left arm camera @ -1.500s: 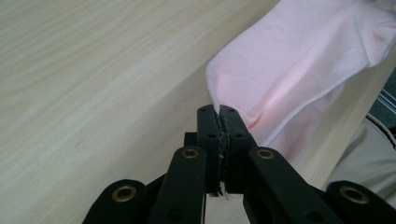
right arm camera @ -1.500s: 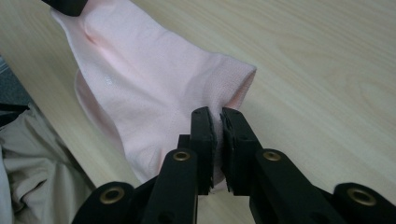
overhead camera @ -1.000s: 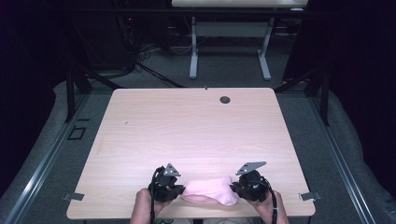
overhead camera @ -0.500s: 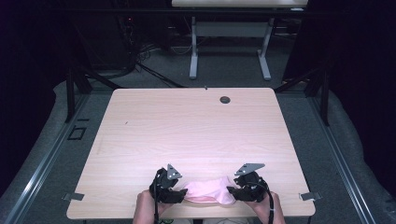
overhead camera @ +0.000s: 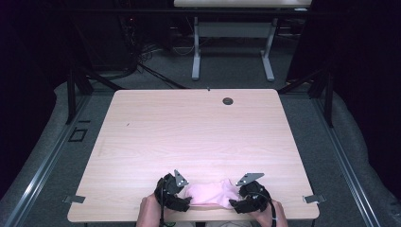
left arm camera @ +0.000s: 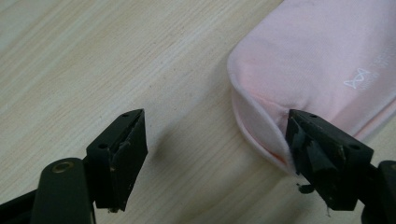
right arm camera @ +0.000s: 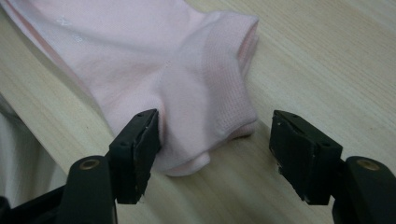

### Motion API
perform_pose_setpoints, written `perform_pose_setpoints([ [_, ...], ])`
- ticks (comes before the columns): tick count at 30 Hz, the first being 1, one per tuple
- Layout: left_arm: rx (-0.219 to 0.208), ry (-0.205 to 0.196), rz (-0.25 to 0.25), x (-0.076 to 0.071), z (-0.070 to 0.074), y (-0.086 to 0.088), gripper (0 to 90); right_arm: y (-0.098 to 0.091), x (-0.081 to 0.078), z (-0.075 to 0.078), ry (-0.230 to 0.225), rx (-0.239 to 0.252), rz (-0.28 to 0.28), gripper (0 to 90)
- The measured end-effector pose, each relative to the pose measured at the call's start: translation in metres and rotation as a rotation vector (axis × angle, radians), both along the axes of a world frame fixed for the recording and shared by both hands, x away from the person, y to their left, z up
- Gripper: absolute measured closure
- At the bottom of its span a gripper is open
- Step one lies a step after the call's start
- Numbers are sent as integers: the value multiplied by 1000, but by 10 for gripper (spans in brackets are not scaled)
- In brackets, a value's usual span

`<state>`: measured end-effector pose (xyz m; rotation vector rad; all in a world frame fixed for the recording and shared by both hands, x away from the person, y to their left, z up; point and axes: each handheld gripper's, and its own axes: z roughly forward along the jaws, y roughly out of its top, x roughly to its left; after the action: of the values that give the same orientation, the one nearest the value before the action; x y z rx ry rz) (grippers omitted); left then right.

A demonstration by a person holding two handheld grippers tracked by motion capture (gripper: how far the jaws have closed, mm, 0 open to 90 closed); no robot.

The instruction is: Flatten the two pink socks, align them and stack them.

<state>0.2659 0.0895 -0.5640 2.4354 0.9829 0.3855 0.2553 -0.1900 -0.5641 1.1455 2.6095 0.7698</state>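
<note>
A: Where's the sock [overhead camera: 208, 194]?
B: Near table [overhead camera: 198, 132] edge, btwn both grippers. Left gripper [left arm camera: 215, 154] and right gripper [right arm camera: 215, 144] jaws spread, gripping nothing.
A: Best approach?
B: Prob. each bites one end squarely, fabric only.

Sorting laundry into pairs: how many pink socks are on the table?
1. The pink sock lies at the table's near edge, between the left gripper and right gripper. A second underneath can't be excluded.

A light wooden table [overhead camera: 198, 137] stood on grey carpet [overhead camera: 227, 71] in a dark room, with a white-legged desk [overhead camera: 231, 42] behind.
</note>
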Motion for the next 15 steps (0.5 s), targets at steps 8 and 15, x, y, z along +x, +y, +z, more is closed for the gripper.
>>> perform_pose_setpoints([
  [8,-45,-32,20,3,3,6,121,-5,1,0,-5,5,-11,268],
  [15,-118,-71,54,6,23,24,13,-19,2,13,-46,177,-24,140],
])
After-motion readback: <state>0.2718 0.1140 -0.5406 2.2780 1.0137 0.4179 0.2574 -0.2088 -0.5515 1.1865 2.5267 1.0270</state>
